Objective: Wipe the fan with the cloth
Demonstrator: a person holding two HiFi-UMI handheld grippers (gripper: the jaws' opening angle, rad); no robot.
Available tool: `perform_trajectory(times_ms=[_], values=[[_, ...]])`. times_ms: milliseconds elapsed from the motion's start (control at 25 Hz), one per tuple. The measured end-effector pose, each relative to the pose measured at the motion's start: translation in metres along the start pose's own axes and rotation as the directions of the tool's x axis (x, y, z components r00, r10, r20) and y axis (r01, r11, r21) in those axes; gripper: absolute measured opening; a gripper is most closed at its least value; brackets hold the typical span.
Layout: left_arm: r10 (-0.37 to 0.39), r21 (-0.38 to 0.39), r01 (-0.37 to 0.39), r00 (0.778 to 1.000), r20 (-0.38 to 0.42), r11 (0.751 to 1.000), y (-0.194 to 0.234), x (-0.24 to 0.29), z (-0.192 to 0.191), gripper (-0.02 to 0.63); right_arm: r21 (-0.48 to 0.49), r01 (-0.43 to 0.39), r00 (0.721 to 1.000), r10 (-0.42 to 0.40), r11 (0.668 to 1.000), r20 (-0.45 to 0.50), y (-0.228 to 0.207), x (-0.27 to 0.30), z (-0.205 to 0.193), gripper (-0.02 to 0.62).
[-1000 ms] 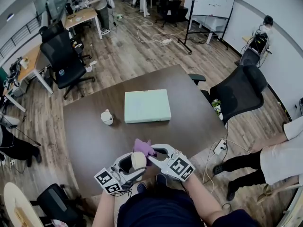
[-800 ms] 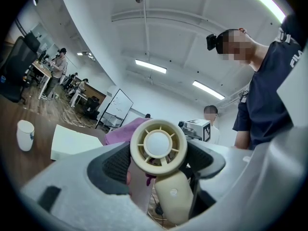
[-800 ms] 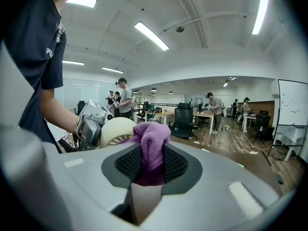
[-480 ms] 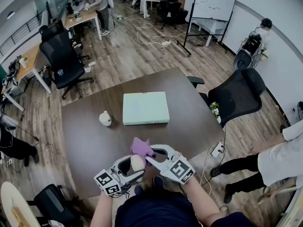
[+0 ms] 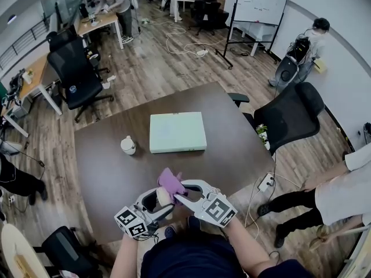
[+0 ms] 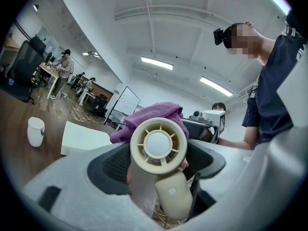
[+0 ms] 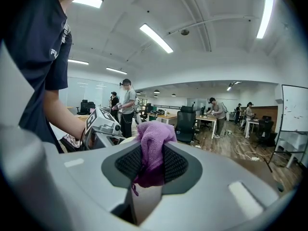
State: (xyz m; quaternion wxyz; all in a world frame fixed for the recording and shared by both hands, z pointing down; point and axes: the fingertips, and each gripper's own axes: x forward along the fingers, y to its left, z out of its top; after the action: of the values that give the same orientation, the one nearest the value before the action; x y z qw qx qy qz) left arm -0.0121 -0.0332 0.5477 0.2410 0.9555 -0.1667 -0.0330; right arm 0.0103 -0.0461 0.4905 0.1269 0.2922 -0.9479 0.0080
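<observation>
A small cream hand-held fan (image 6: 159, 146) stands between the jaws of my left gripper (image 6: 156, 170), which is shut on its handle, the round head facing the camera. A purple cloth (image 6: 150, 115) lies over the top and back of the fan's head. My right gripper (image 7: 153, 165) is shut on that cloth (image 7: 153, 141), which bunches up out of its pads. In the head view both grippers meet over the table's near edge: the left gripper (image 5: 162, 198) with the fan (image 5: 164, 197), the right gripper (image 5: 181, 191) pressing the cloth (image 5: 171, 181) onto it.
On the dark table (image 5: 104, 167) lie a pale green flat box (image 5: 177, 131) and a white cup (image 5: 128, 145). A black office chair (image 5: 290, 117) stands at the table's right. A person (image 5: 342, 190) stands close on the right; others work at far desks.
The left gripper with the fan has sunk slightly toward me. The cloth stays on the fan's head. A person at the far right has walked leftward.
</observation>
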Motion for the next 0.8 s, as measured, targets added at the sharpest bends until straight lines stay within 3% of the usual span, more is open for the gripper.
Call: perform_trajectory(times_ms=[400, 800], values=[[0.064, -0.060, -0.060, 0.997, 0.051, 0.996, 0.023, -0.012, 0.008, 0.367, 0.028, -0.023, 1.000, 0.023, 0.999, -0.003, 0.012, 0.009, -0.006, 0.107], [0.177, -0.139, -0.163, 0.979, 0.101, 0.977, 0.051, -0.030, 0.017, 0.365, 0.088, -0.077, 0.996, 0.080, 0.993, -0.028, 0.038, 0.023, -0.026, 0.107]])
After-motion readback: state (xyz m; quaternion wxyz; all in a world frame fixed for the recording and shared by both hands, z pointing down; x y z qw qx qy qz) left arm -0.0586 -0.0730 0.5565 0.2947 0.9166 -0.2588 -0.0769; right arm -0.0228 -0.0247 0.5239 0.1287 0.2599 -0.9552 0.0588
